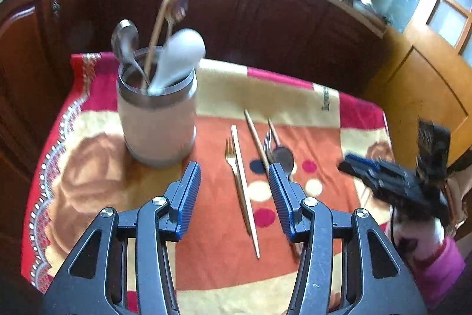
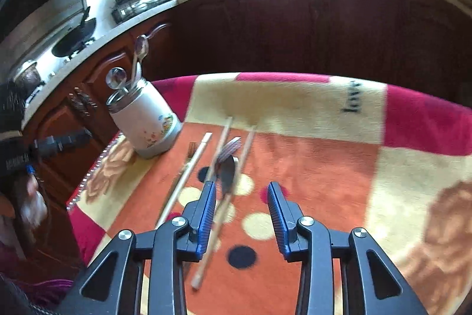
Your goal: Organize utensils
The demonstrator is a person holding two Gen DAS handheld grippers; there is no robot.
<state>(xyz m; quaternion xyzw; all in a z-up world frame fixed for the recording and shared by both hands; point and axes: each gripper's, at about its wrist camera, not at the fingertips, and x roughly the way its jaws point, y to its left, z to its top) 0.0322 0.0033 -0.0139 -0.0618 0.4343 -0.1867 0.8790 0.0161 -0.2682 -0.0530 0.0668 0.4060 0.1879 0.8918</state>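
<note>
A cream utensil holder (image 1: 156, 123) with a metal rim stands at the back left of the patterned cloth (image 1: 212, 262); a white spoon (image 1: 180, 55), a metal spoon and chopsticks stick out of it. On the cloth lie a gold fork (image 1: 230, 152), a pale chopstick (image 1: 244, 191), a second chopstick (image 1: 256, 138), a silver fork (image 1: 267, 142) and a dark spoon (image 1: 283, 157). My left gripper (image 1: 233, 170) hangs open above the gold fork and pale chopstick. My right gripper (image 2: 242, 186) is open and empty over the dark spoon (image 2: 227, 171); a chopstick (image 2: 203, 264) lies under its left finger.
Dark wooden cabinets (image 1: 265, 19) rise close behind the cloth-covered table, under a cluttered counter. A wooden door (image 1: 427, 64) stands to the right. The holder (image 2: 147, 120) sits near the table's left edge. A hand in a pink sleeve (image 1: 436, 264) bears the right gripper (image 1: 383, 179).
</note>
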